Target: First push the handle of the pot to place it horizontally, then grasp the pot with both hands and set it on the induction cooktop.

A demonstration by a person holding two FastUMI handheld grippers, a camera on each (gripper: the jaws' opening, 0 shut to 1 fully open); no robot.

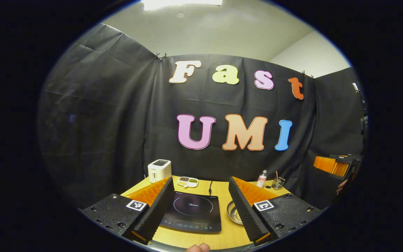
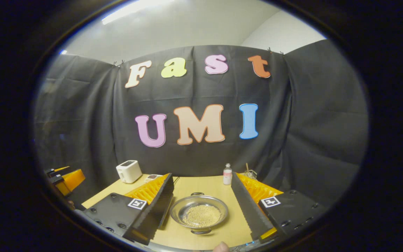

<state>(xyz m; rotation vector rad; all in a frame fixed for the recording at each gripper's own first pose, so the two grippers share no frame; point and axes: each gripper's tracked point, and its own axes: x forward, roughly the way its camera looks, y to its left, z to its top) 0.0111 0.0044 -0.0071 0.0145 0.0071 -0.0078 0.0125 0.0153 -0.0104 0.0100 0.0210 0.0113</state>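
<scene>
Grippers both hover above a light wooden table (image 2: pixel 201 185), jaws spread wide, nothing between them. Left gripper (image 1: pixel 199 210) faces a flat black induction cooktop (image 1: pixel 192 211) with a circular ring marking, lying on the table between its fingers (image 1: pixel 156 206). Shallow round silver metal pot (image 2: pixel 199 212), filled with small yellowish grains, sits on the table between the right gripper (image 2: pixel 201 210) fingers (image 2: pixel 159 206), touching neither. Its two small dark loop handles are at the far and near rim as seen in the right gripper view. In the left gripper view the pot (image 1: pixel 234 212) sits just right of the cooktop, partly hidden behind the finger; not on the cooktop. White boxy toaster (image 1: pixel 159 170) stands at the back left of the table, small divided white dish (image 1: pixel 188 181) beside it. Small clear bottle with pink label (image 2: pixel 227 174) and glass jar with sticks (image 1: pixel 278 182) stand near the back right. Other gripper shows far right in the left gripper view (image 1: pixel 338 164), held by a hand (image 1: pixel 341 186).
</scene>
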